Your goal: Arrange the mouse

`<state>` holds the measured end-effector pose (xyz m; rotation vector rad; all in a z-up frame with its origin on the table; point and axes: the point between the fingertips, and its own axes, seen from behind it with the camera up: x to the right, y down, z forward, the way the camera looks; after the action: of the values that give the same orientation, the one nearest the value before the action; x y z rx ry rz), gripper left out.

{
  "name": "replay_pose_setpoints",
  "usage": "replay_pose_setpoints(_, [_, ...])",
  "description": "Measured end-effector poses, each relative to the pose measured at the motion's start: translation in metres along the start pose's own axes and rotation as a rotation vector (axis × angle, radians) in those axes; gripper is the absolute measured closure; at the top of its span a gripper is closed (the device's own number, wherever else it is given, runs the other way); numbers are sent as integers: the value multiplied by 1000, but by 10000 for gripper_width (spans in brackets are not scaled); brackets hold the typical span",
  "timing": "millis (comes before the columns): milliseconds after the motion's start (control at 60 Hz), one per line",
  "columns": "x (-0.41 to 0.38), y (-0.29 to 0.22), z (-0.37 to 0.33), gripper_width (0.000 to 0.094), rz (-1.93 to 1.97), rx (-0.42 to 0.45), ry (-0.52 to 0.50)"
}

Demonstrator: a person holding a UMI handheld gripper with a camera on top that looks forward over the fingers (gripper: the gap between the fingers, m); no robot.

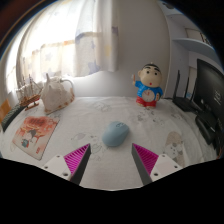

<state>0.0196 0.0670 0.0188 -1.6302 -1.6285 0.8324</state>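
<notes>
A pale blue-grey mouse lies on the white table, just ahead of my fingers and about midway between their lines. My gripper is open and empty, its two pink pads wide apart, with bare table between them. The left fingertip and the right fingertip are a short way nearer than the mouse and do not touch it.
A blue and yellow cartoon figure stands beyond the mouse to the right. A pale bag sits at the far left. A colourful booklet lies at the left. A dark monitor stands at the right.
</notes>
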Motion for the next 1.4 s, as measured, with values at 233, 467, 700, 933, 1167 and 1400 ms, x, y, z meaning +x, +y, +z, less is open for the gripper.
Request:
replay_pose_setpoints(233, [4,-3,56,80,21,-27,28])
replay_pose_setpoints(467, [-3,-22,91,76,19,-31,25])
replay_pose_setpoints(700, [-8,-35,111,96,23,-34,24])
replay_pose_setpoints(933, [-17,-40,118,348,-15,-23,-3])
replay_pose_setpoints(1167, [-30,-66,103,558,-58,-28,14])
replay_pose_setpoints(1400, [-144,-126,36,561,55,6,-104])
